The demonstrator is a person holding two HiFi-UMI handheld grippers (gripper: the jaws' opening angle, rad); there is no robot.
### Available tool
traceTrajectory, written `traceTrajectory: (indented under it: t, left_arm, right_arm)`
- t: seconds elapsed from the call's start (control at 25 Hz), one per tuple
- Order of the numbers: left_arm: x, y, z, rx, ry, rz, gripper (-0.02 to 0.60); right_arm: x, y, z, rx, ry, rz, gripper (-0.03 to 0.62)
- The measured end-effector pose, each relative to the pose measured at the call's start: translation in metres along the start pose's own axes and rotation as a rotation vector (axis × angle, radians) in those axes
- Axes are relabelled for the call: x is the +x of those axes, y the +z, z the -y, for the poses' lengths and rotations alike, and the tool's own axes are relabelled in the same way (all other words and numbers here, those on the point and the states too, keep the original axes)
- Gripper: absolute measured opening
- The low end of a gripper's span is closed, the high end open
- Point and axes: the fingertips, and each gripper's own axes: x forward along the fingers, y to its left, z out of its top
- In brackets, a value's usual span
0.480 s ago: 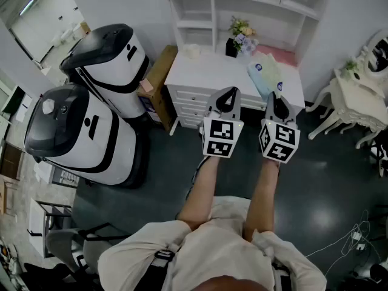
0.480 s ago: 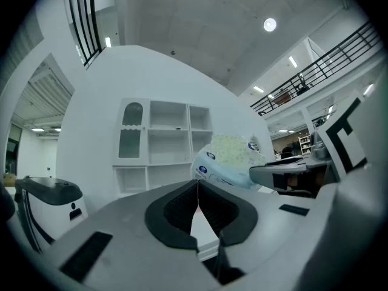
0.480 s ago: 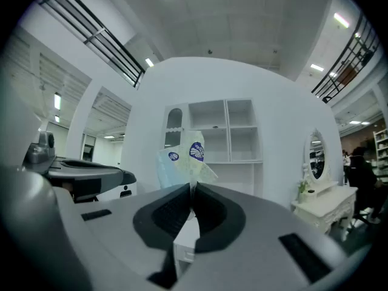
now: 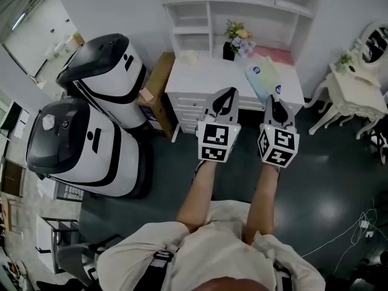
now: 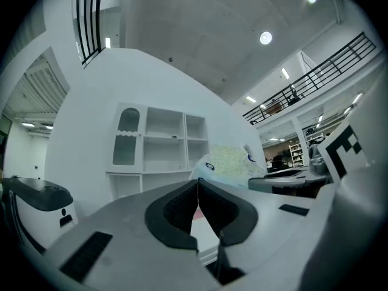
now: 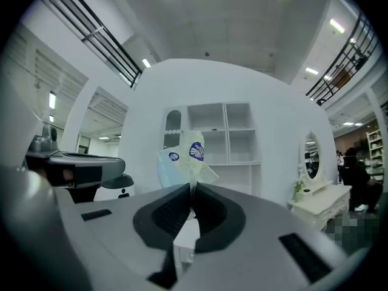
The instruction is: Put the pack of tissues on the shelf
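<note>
The pack of tissues (image 4: 260, 77), pale green and blue with round blue logos, hangs over the white desk (image 4: 200, 71), and my right gripper (image 4: 274, 99) is shut on its near edge. In the right gripper view the pack (image 6: 185, 156) stands up from the closed jaws (image 6: 192, 190), in front of the white shelf unit (image 6: 233, 139). My left gripper (image 4: 227, 92) is level beside it, shut with nothing in it (image 5: 198, 185). From there the pack (image 5: 231, 161) shows to the right of the shelf unit (image 5: 162, 145). The shelf unit (image 4: 193, 18) rises at the back of the desk.
Two large white-and-black machines (image 4: 104, 59) (image 4: 79, 139) stand at the left, with a brown box (image 4: 155, 80) between them and the desk. A flower vase (image 4: 236, 38) and a pink item (image 4: 282, 55) sit on the desk. A white dressing table (image 4: 357, 86) stands at the right. Cables (image 4: 357, 228) lie on the dark floor.
Hardly anything differs: the head view has shifted slightly, and both grippers hold their places before the desk, the pack still in the right one.
</note>
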Motion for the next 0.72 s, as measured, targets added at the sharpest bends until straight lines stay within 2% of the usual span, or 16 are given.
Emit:
traceTrajectory:
  t: [0.16,0.32,0.52,0.72]
  left_arm:
    - [-0.001,-0.014,-0.009,-0.014,-0.032,-0.016,0.012]
    - [-0.009,-0.032,-0.017,-0.023,-0.057,-0.037,0.012]
    - [-0.003,-0.048,-0.034,-0.056,-0.057,-0.043,0.012]
    - [0.008,-0.055,-0.053,-0.057,-0.043,-0.043,0.012]
  right_arm:
    - [0.004,-0.006,-0.009,0.019,0.008,0.02,0.069]
    - [0.003,-0.021,-0.019,0.033,0.013,-0.016,0.069]
    - [0.013,-0.029,-0.02,0.028,-0.004,-0.021,0.069]
    - [0.034,-0.028,-0.027,0.034,0.016,0.001,0.069]
